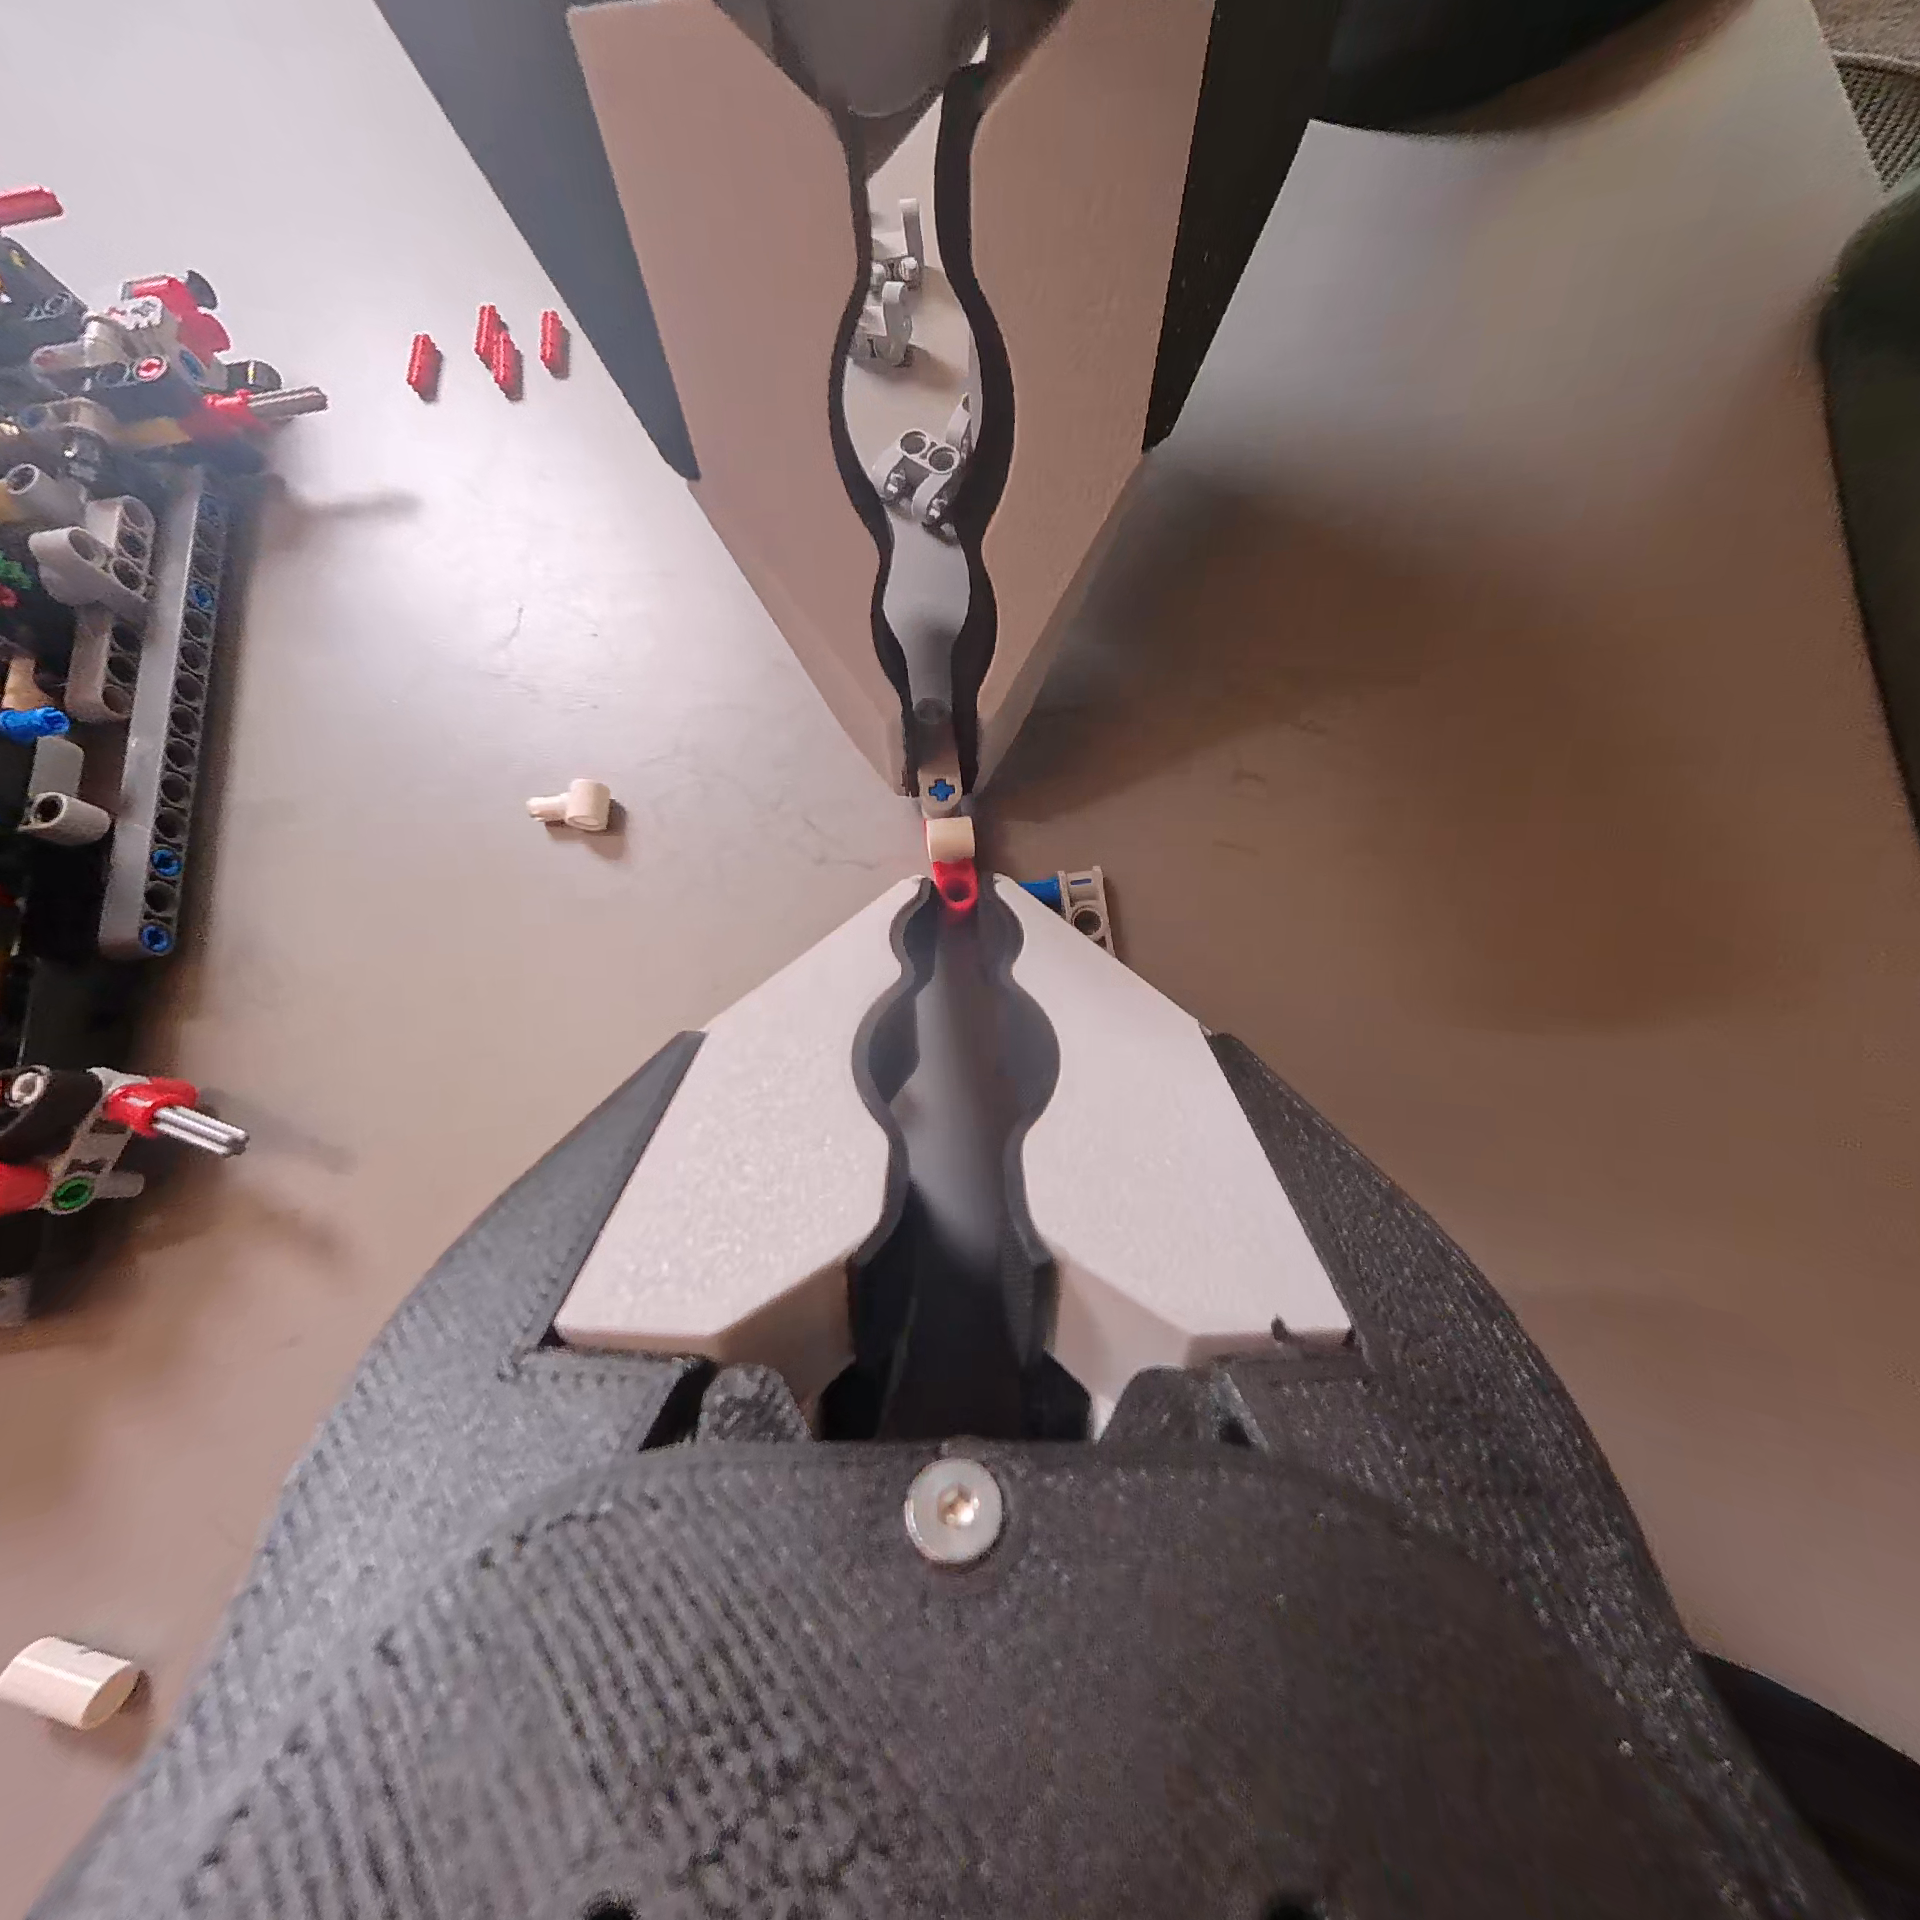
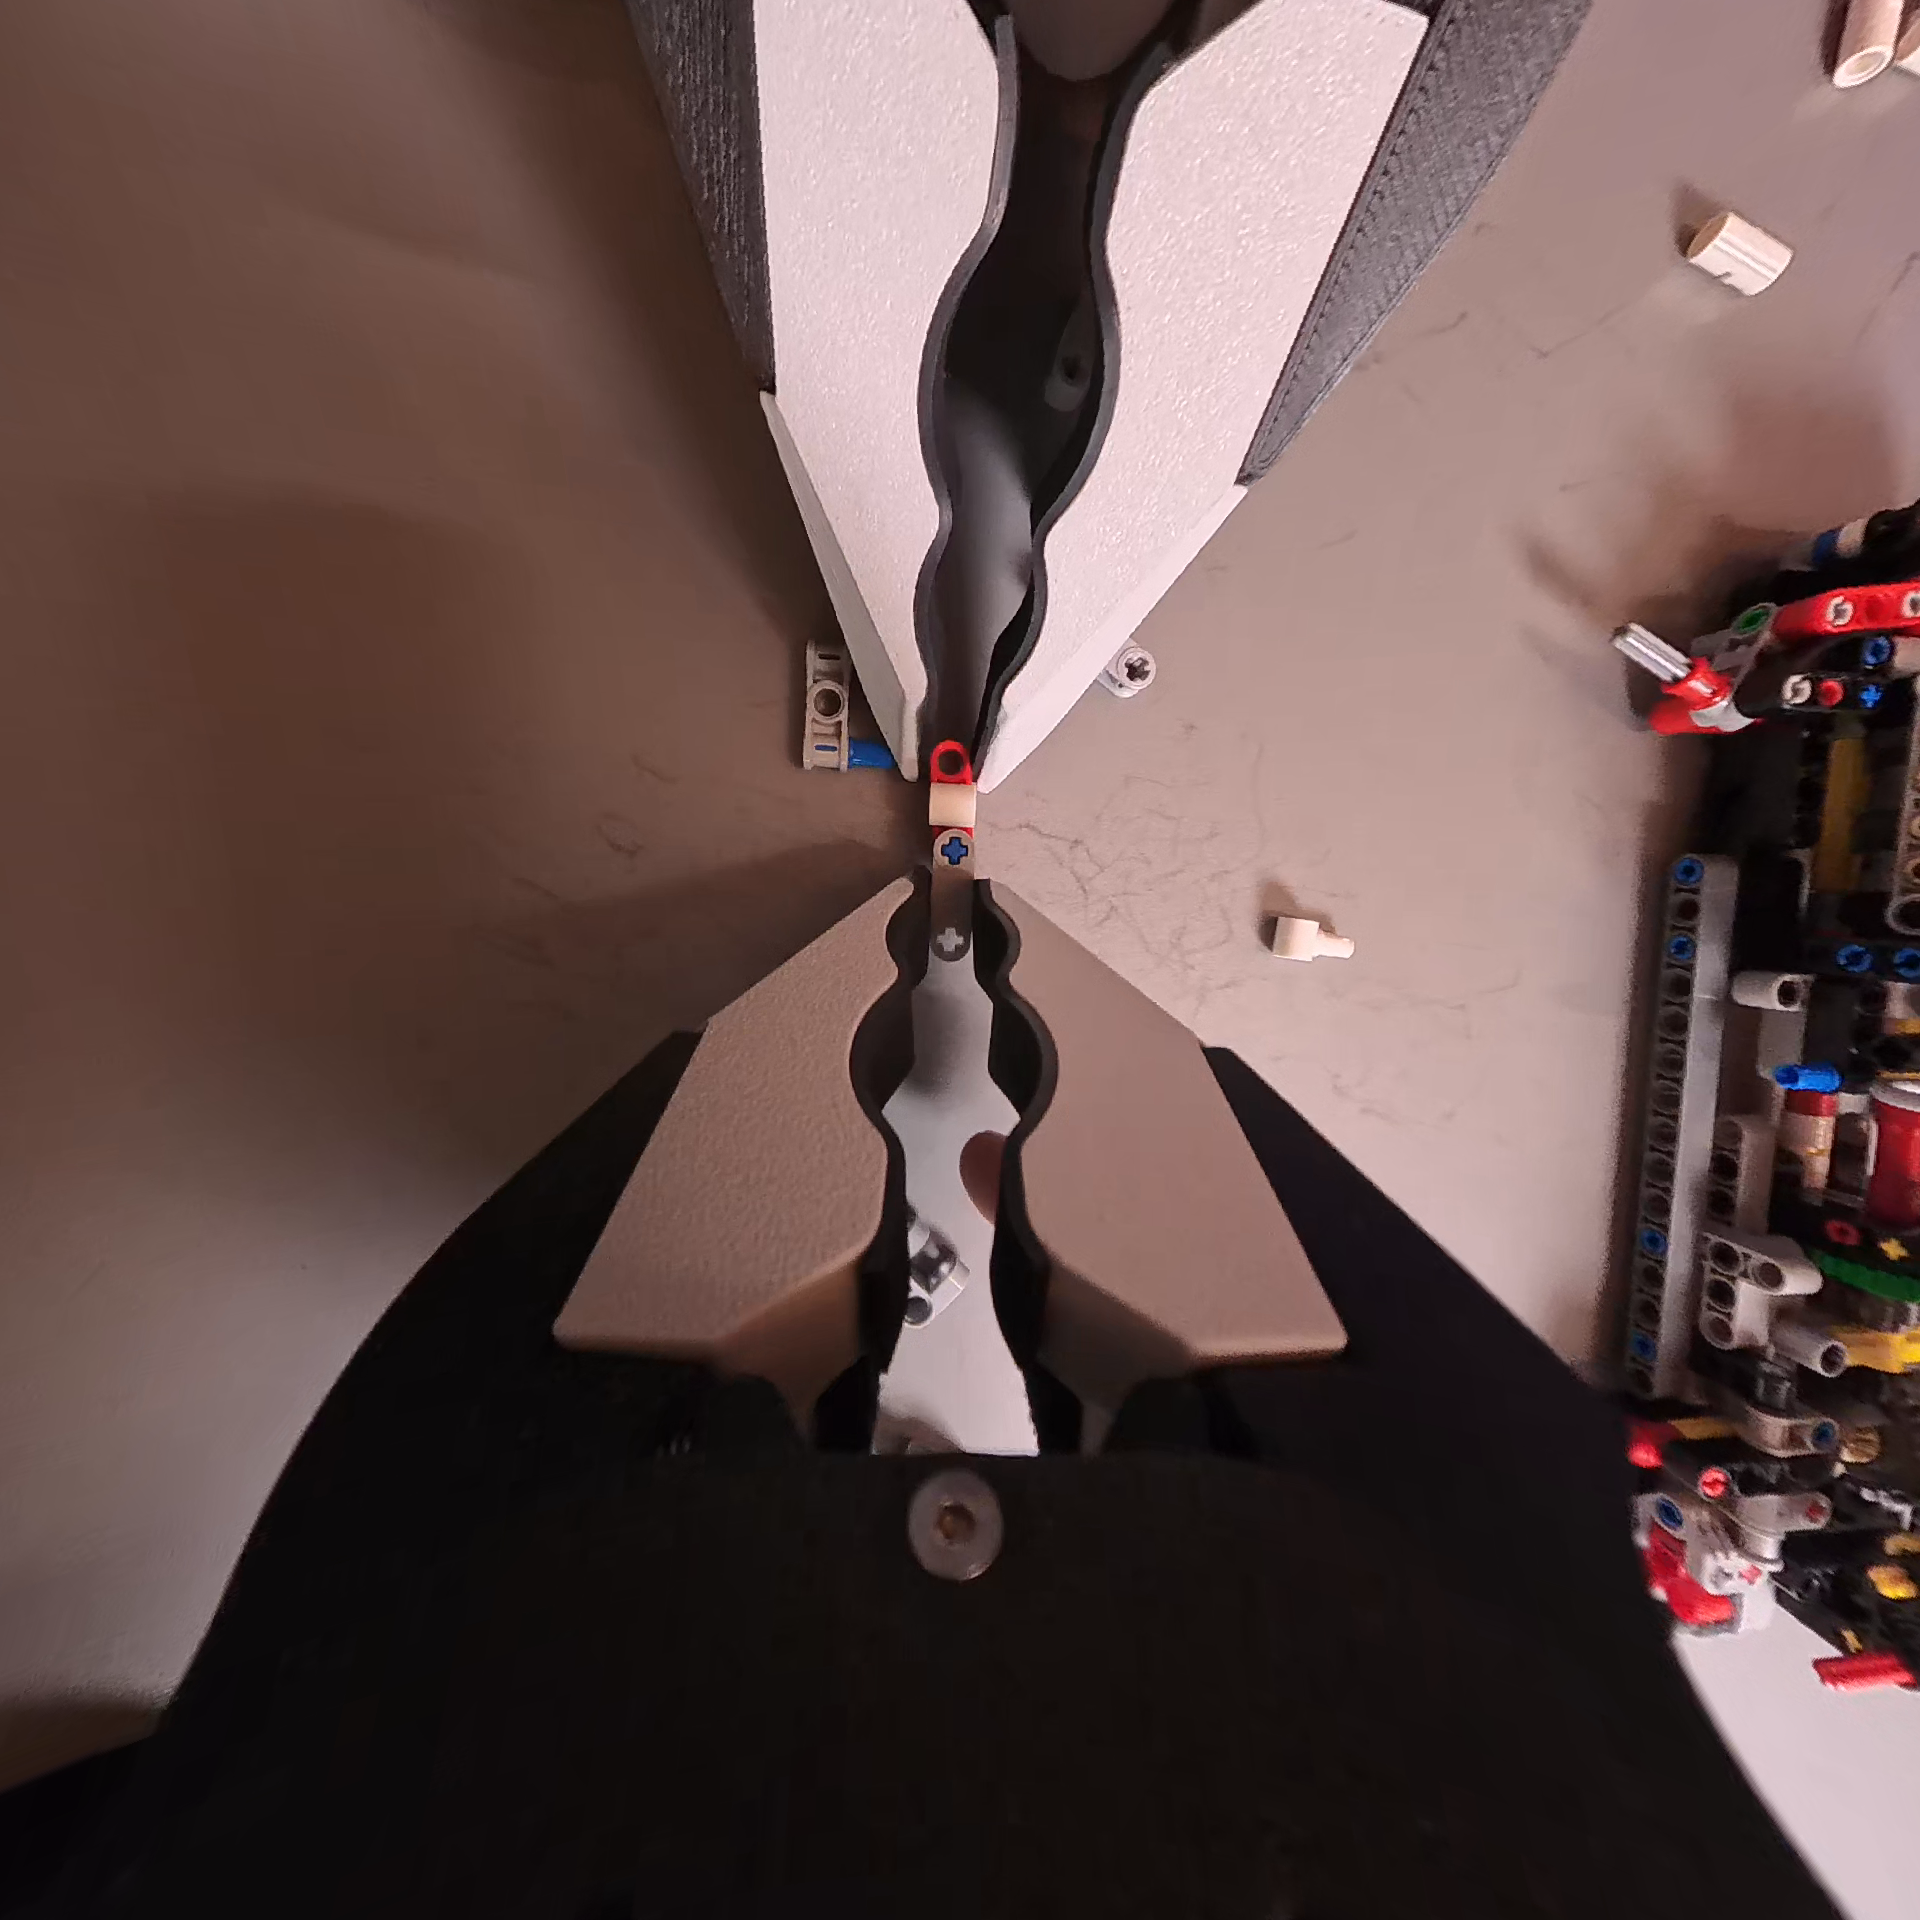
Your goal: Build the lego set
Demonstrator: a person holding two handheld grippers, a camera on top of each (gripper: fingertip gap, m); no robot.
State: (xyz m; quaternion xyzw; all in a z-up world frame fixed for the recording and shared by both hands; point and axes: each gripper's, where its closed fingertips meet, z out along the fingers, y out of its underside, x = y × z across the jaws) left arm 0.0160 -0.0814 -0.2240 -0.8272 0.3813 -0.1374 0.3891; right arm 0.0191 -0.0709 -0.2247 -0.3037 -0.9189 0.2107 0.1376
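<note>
My two grippers meet tip to tip above the beige table (image 1: pixel 1455 727). My left gripper (image 1: pixel 958 891) is shut on a small red piece (image 1: pixel 958 889) that carries a cream sleeve (image 1: pixel 951 840). My right gripper (image 2: pixel 951 883) is shut on a thin grey beam (image 2: pixel 951 940) whose end hole holds a blue cross pin (image 2: pixel 953 852). The cream sleeve (image 2: pixel 951 803) touches the end of the beam. In the left wrist view the right gripper (image 1: pixel 940 781) comes in from the top. In the right wrist view the left gripper (image 2: pixel 950 767) comes in from the top.
The partly built model (image 1: pixel 104 571) lies at the left edge, and at the right edge in the right wrist view (image 2: pixel 1787 1143). Loose parts lie around: red pins (image 1: pixel 488 348), a cream connector (image 1: pixel 575 805), grey connectors (image 1: pixel 920 468), a grey piece with a blue pin (image 2: pixel 828 707), a cream cylinder (image 2: pixel 1735 249). Left and right tips are no more than a few centimetres apart.
</note>
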